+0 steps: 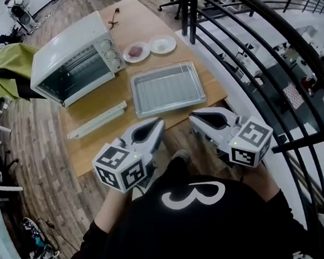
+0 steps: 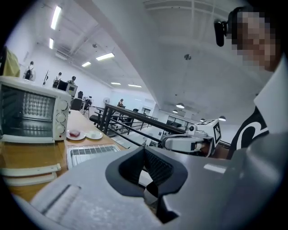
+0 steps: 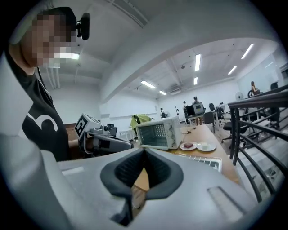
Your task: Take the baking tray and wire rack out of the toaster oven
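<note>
Since both claws are hanging in front of my chest at the near edge of the table (image 1: 139, 19), quick rundown. My left claw (image 1: 158, 123) is pressed together with nothing between the jaws, and my right claw (image 1: 194, 118) is the same, shut tight and empty. They're side by side, tips pointing toward the table.

The baking tray (image 1: 171, 108) is out on the wooden tabletop just beyond my claw tips, to the right of the toaster oven (image 1: 77, 63). The wire rack (image 1: 167, 88) looks to be lying inside it.

The oven sits at the far left of the table, turned at an angle. Two small plates (image 1: 149, 48) are beyond the tray, just right of the oven, and one has something reddish on it. A long white strip (image 1: 96, 120) lies on the near side of the oven, left of the tray.
</note>
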A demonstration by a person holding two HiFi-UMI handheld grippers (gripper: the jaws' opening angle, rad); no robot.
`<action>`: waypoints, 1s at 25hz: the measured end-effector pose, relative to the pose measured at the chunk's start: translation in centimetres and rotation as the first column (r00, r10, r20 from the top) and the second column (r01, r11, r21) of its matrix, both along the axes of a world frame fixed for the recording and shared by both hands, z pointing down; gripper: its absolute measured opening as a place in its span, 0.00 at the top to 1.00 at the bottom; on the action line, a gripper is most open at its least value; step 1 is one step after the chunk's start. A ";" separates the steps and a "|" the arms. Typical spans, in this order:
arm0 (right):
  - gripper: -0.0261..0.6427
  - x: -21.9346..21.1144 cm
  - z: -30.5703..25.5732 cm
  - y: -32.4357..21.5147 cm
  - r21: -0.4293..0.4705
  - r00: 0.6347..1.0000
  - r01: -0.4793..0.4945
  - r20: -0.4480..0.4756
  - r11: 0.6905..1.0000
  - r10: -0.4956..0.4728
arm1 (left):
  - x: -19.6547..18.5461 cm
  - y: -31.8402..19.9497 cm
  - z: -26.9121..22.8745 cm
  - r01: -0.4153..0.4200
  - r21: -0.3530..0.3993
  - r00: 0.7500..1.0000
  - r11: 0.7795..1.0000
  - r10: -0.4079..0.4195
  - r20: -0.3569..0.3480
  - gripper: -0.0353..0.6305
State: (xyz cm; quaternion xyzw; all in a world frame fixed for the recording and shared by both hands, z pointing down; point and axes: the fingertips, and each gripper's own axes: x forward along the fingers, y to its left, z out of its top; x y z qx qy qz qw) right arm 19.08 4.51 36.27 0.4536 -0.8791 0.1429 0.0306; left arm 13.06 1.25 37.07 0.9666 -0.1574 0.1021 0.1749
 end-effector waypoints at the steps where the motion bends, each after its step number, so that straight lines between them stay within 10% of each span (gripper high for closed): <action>1: 0.96 -0.3 -0.9 0.4 0.024 1.000 0.010 -0.002 1.000 -0.010 | 0.0 0.5 -0.8 0.000 0.014 1.000 1.000 0.001 -0.011 0.93; 25: 0.96 -0.3 -5.5 4.8 0.129 0.999 -0.015 0.048 0.992 0.009 | 0.5 4.9 -6.3 -0.011 0.096 0.997 0.995 0.019 -0.081 0.93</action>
